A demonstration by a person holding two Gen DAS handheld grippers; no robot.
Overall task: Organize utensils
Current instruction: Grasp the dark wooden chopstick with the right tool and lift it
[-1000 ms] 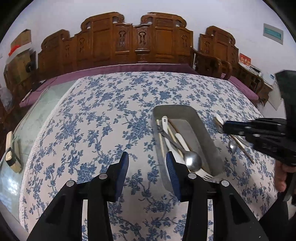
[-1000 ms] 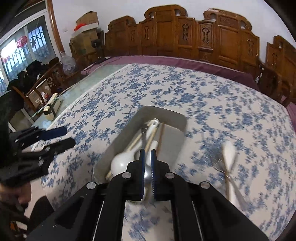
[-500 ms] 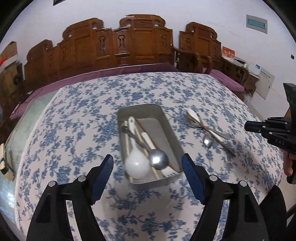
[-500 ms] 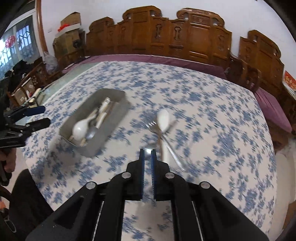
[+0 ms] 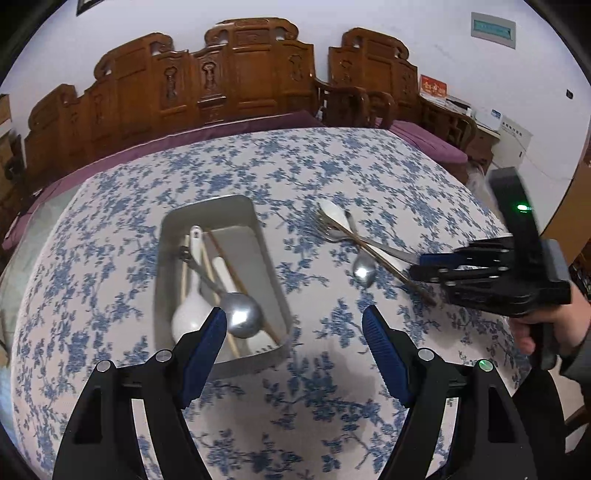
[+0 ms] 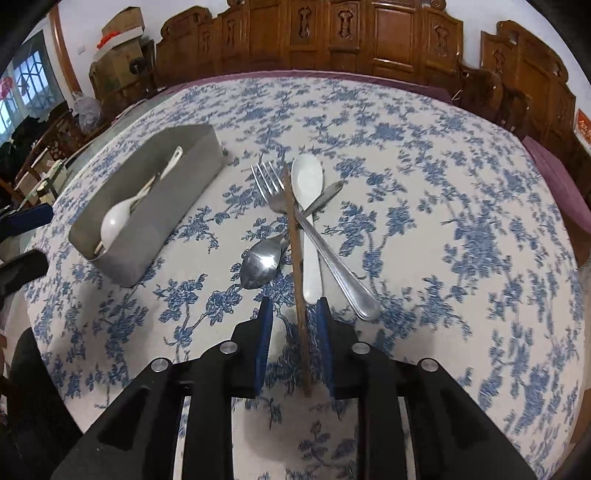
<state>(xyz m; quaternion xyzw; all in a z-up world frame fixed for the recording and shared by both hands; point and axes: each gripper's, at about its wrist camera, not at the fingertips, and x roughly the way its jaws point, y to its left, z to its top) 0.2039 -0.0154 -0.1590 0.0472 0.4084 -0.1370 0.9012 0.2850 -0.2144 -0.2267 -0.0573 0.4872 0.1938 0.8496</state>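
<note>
Blue-flowered white tablecloth [image 6: 424, 177], grey tray [image 6: 147, 221] (white spoon [image 6: 308, 184] beside)

A white wall [image 5: 424, 26] is seen behind a row of carved wooden chairs [image 5: 251, 70] set along the table's far edge. The table [image 6: 461, 192] is covered by a blue-flowered cloth. Cardboard boxes [image 6: 122, 27] and a window [image 6: 22, 81] are noted beyond the left corner.

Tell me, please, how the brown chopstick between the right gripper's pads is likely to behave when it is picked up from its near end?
The chopstick looks thin and rigid, so probably stiff and light. Gripped near its end by the right gripper, it may droop or pivot. It crosses the fork and metal spoon, so lifting could nudge them.
</note>
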